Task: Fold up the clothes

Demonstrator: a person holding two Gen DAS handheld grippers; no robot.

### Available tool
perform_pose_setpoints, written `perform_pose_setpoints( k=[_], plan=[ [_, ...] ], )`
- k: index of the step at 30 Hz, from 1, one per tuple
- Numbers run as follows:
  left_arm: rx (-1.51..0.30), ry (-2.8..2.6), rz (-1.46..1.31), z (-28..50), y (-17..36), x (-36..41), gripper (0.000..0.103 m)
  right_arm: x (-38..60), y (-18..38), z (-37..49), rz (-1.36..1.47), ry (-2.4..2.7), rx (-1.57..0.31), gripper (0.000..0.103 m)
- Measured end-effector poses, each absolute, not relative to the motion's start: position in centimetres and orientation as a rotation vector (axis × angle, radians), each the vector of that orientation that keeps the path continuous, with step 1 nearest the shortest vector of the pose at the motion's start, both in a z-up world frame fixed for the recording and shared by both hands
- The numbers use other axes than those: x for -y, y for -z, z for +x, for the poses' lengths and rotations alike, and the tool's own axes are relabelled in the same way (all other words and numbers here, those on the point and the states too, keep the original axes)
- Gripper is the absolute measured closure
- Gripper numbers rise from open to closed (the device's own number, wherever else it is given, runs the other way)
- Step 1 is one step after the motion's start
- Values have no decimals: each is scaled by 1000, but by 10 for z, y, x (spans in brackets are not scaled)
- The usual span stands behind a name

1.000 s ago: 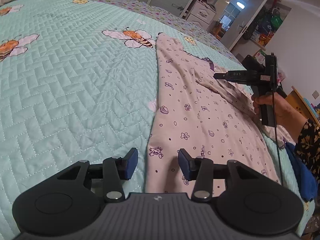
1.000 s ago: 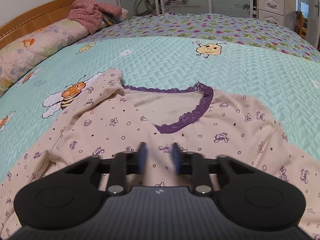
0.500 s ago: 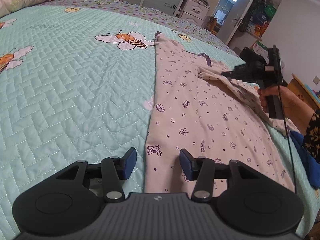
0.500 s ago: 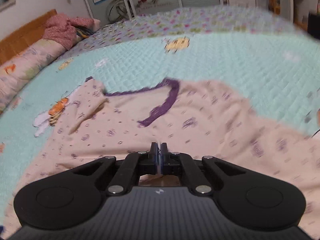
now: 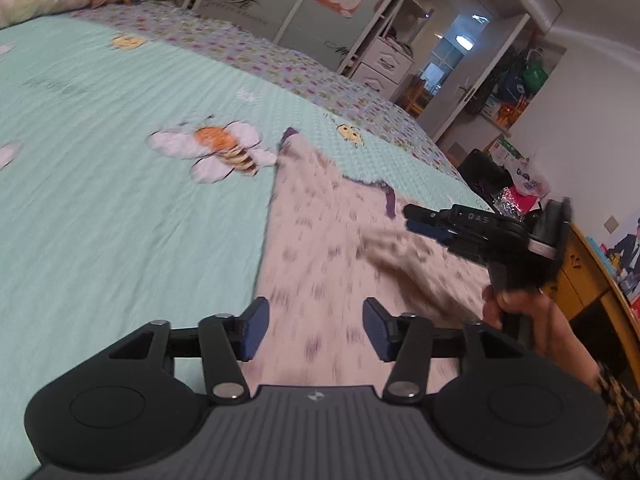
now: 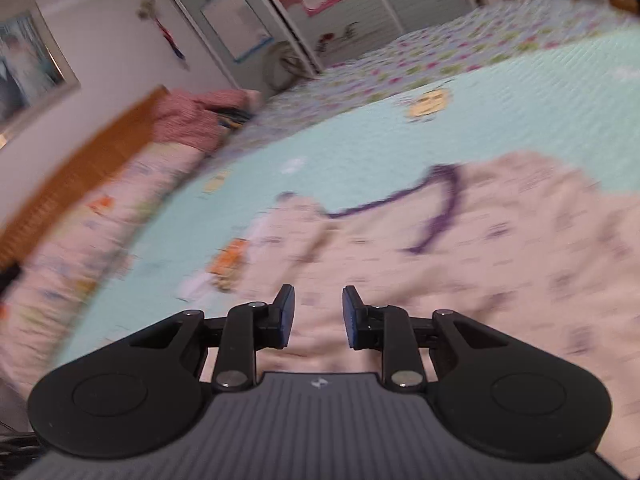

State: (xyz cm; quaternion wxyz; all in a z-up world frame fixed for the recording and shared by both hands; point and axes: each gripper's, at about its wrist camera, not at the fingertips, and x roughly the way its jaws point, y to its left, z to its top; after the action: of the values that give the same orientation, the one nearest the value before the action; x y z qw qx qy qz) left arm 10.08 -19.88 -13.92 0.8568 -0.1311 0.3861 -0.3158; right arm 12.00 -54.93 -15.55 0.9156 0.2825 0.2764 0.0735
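You are working a cream printed pajama top [image 5: 320, 248] lying flat on the bed [image 5: 120, 200]. Your left hand-held gripper [image 5: 314, 330] is spreading, nothing pinched; your right hand-held gripper [image 6: 316, 316] is opening, empty above the cloth. Grab seams squarely, avoiding bunching.

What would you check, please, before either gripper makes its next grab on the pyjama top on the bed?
1. Left gripper empty: ok; jaws opening, nothing pinched between them.
2. Right gripper free of the cloth: ok; jaws opening, no fabric between the pads.
3. Pyjama top lying flat: not ok; a loose fold is bunched beside the right gripper.
4. Purple neckline visible for orientation: ok.
5. Bedspread beside the top free for folding: ok on the bee side.
6. Sleeve positions: cannot tell; both views are blurred.
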Motion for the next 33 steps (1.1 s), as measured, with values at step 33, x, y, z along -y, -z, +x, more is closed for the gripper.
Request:
perform_pose_setpoints(
  k=[33],
  plan=[
    [-713,551,-76,94,189,199,63,514,160,239,506,39,-535,48]
  ],
)
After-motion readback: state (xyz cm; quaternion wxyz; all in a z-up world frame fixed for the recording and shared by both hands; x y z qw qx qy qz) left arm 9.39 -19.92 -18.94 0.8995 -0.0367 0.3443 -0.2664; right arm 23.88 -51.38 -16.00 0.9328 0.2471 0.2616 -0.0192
